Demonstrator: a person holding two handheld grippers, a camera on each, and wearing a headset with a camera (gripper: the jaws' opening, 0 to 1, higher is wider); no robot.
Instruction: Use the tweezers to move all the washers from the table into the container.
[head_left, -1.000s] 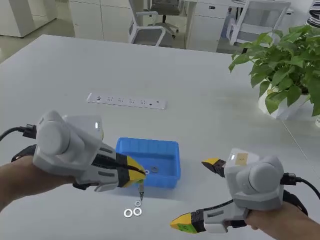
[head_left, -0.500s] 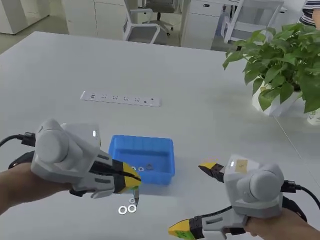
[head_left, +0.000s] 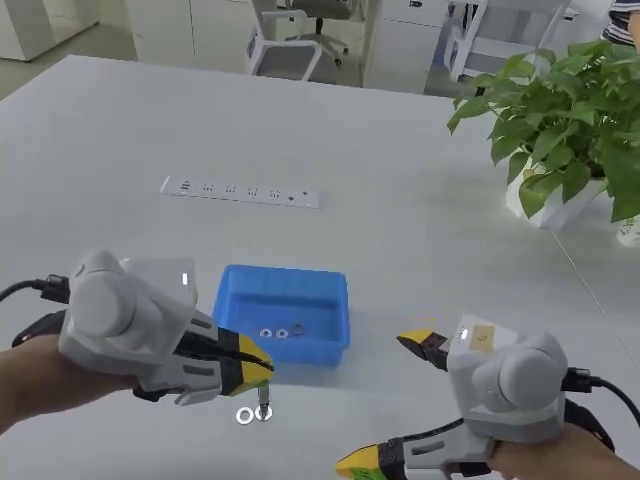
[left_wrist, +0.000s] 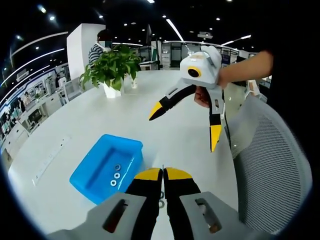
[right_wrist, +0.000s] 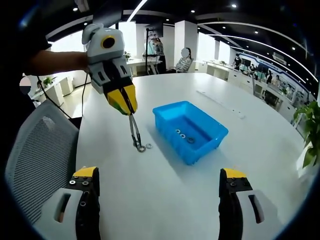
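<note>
My left gripper (head_left: 260, 364) is shut on thin tweezers (head_left: 263, 393) that point down at the table. Their tips sit at two silver washers (head_left: 254, 415) lying just in front of the blue container (head_left: 283, 287). Three more washers (head_left: 281, 333) lie inside it. In the right gripper view the tweezers (right_wrist: 134, 133) touch the table washers (right_wrist: 144, 147) left of the container (right_wrist: 212, 139). My right gripper (head_left: 388, 402) hangs open and holds nothing, right of the container. The left gripper view has the shut jaws at the bottom, the container (left_wrist: 85, 176) and the other gripper (left_wrist: 186, 126) beyond.
A white power strip (head_left: 240, 192) lies further back on the white table (head_left: 400, 230). A potted green plant (head_left: 560, 120) stands at the far right. Office chairs (head_left: 285, 40) stand past the far edge. A mesh chair back (left_wrist: 272, 160) is close behind.
My left gripper has come down and nearer, bringing the tweezers' tips to the washers on the table. The head camera shifted a little. The right gripper stayed open and nearly still.
</note>
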